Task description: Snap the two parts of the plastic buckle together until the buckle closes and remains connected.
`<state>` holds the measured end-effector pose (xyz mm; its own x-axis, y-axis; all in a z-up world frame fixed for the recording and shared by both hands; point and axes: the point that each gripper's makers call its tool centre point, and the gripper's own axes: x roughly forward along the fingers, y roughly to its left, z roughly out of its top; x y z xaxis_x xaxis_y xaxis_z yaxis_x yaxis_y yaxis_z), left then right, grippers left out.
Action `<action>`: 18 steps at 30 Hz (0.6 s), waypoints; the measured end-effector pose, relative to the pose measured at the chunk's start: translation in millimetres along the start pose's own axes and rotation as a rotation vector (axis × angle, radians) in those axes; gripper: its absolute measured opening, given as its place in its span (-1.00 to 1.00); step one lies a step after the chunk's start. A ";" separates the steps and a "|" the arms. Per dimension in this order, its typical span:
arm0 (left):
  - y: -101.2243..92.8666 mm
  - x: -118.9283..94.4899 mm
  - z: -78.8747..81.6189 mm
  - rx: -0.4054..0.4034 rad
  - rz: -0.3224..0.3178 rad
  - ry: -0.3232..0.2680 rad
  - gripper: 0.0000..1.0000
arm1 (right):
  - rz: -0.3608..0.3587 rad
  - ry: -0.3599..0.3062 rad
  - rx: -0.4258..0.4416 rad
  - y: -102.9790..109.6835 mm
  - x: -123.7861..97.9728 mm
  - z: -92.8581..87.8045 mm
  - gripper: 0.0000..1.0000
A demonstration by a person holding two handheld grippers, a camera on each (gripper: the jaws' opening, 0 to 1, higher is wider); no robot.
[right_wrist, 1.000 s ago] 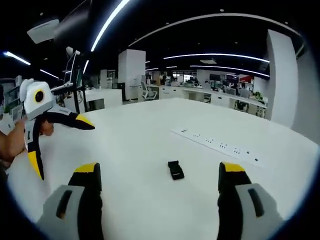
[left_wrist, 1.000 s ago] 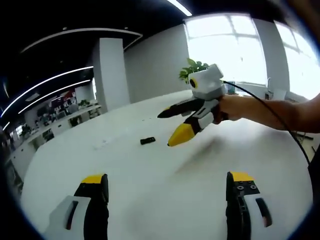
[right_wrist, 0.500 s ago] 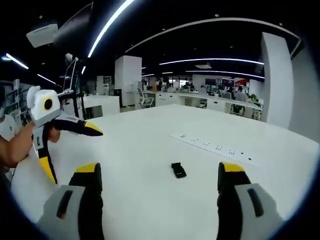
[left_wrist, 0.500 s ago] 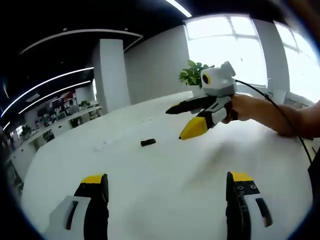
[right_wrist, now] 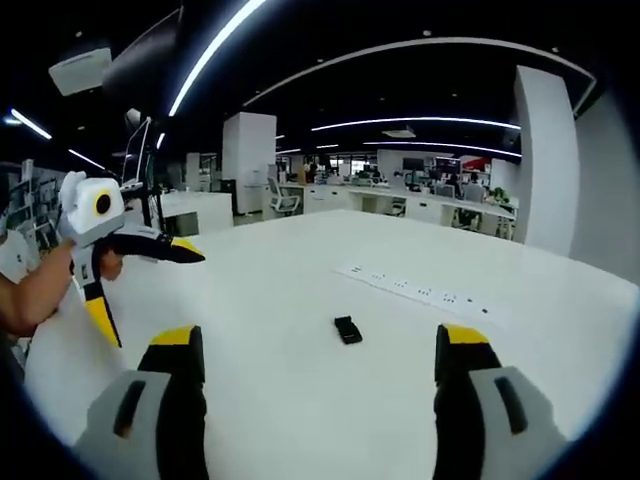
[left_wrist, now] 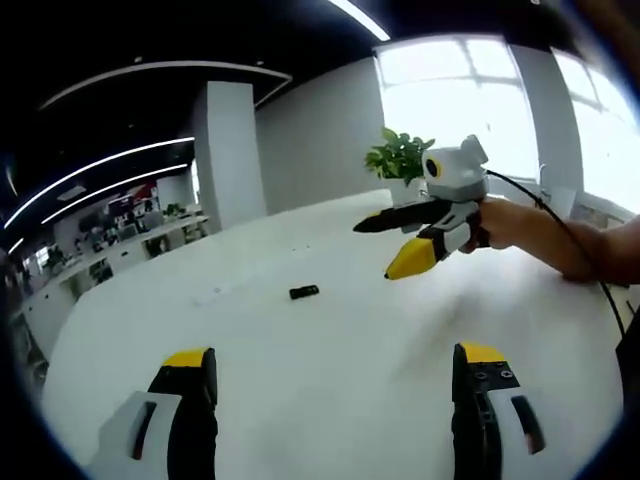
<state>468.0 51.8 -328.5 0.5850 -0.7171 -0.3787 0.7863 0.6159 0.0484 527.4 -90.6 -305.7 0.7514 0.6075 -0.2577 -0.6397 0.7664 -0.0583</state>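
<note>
on the white table (right_wrist: 300, 400), a black buckle (right_wrist: 347, 329).

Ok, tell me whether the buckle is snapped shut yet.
Cannot tell. The buckle lies on the white table as one small dark shape, too small to show a seam. Both grippers hover open, away from it.

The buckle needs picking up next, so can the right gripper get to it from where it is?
Probably yes. The buckle lies alone on the bare table, ahead of the open right gripper, with nothing between them.
</note>
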 end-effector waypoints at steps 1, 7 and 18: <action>0.5 -0.2 0.4 -0.002 0.000 -0.002 0.99 | -0.002 -0.002 -0.003 0.9 -3.0 0.7 0.93; 1.8 1.6 -0.6 -0.021 -0.005 -0.003 0.99 | -0.019 -0.025 0.007 -1.6 -19.1 5.0 0.93; 5.4 3.2 -4.2 -0.037 0.007 0.001 0.99 | -0.024 -0.022 0.030 6.5 -35.6 -6.3 0.93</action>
<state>473.2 54.2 -333.3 0.5902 -0.7127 -0.3791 0.7746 0.6323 0.0171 495.4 -108.5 -303.0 0.7698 0.5932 -0.2356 -0.6167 0.7864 -0.0352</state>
